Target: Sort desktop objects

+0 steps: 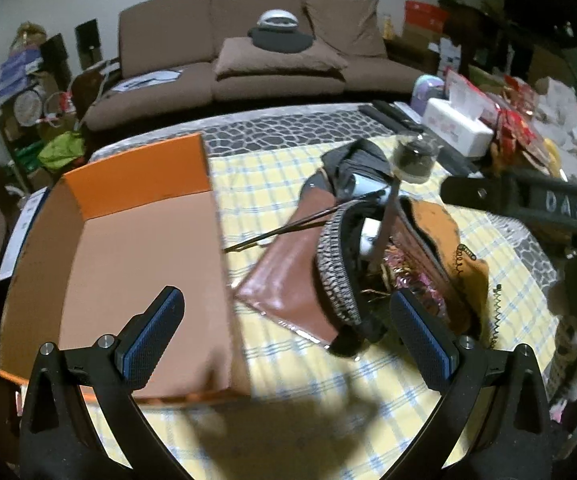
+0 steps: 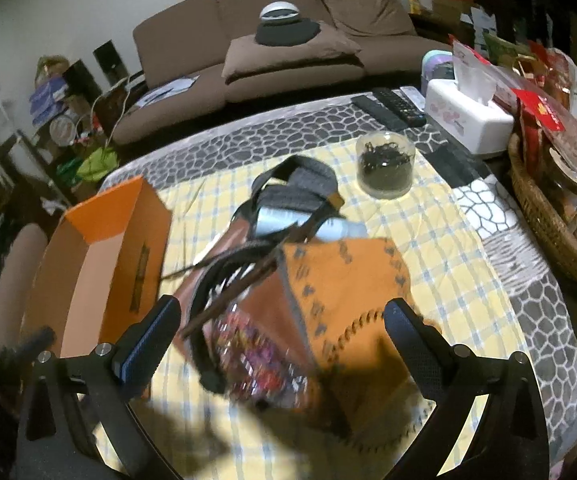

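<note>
Both hand-held grippers, left [image 1: 286, 334] and right [image 2: 278, 338], are hovering wide open and empty over the pile [image 1: 368, 248] beside the box [image 1: 128, 256] on the table [image 2: 468, 240]. Straps and a stick [image 2: 232, 296] are lying tangled, so lifting one piece is likely dragging others off.

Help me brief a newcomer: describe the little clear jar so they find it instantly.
Start at the yellow checked cloth on the table. Near its far edge, before the white tissue box, stands the small clear round jar. Unlike its neighbours, it is see-through, with dark bits inside.

A brown sofa [image 2: 288, 40] stands behind the table, a wicker basket [image 2: 544, 216] at its edge.
</note>
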`<state>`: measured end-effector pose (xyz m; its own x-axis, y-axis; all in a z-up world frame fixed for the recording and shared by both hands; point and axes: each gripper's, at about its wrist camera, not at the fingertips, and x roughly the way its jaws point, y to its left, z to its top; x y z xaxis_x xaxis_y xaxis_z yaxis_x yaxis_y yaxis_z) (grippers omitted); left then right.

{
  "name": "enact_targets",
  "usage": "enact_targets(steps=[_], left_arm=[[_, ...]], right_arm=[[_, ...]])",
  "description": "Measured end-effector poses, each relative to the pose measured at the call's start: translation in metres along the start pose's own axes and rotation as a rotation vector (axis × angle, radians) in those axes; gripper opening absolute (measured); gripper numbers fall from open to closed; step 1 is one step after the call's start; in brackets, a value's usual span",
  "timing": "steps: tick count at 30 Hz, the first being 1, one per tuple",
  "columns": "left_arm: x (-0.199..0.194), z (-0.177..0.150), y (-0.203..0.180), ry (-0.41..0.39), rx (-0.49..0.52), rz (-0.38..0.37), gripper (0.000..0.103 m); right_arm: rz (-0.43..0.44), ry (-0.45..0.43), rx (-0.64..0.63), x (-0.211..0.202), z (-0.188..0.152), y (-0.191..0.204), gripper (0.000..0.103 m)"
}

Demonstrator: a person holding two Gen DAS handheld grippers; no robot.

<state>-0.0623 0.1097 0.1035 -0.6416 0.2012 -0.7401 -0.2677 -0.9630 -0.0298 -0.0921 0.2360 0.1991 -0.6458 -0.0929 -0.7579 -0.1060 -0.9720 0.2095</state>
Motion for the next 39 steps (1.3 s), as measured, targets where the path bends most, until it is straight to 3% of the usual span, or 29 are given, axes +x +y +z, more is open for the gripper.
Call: enact_targets(steps=[5,11,14,16,19,22,24,26,30,39], left_arm=[[0.016,0.008,-0.013,0.010,0.029,-0.055,0.102],[0.035,0.018,-0.030,0.028,0.074,-0.092,0.088],[0.046,0.018,-0.033,0.064,0.047,-0.136,0.082],[0.054,0.019,-0.037,0.089,0.041,-0.155,0.078],[0.063,0.017,-0.041,0.104,0.052,-0.158,0.065],[0.066,0.017,-0.040,0.109,0.031,-0.183,0.059],[0.068,0.018,-0.040,0.127,0.008,-0.197,0.047],[0.072,0.018,-0.036,0.156,-0.027,-0.217,0.042],[0.077,0.017,-0.030,0.184,-0.073,-0.272,0.012],[0.060,0.019,-0.026,0.136,-0.097,-0.320,0.010]], right_arm=[[0.016,0.016,0.023,0.016,0.013,-0.007,0.102],[0.042,0.039,0.044,0.033,0.023,-0.009,0.102],[0.090,0.076,0.082,0.044,0.025,-0.014,0.090],[0.123,0.105,0.114,0.051,0.026,-0.019,0.075],[0.160,0.138,0.149,0.057,0.023,-0.024,0.066],[0.173,0.158,0.159,0.060,0.021,-0.025,0.064],[0.187,0.170,0.169,0.062,0.019,-0.025,0.064],[0.202,0.183,0.180,0.064,0.017,-0.025,0.064],[0.222,0.196,0.192,0.066,0.014,-0.023,0.064],[0.381,0.235,0.283,0.066,0.011,-0.018,0.062]])
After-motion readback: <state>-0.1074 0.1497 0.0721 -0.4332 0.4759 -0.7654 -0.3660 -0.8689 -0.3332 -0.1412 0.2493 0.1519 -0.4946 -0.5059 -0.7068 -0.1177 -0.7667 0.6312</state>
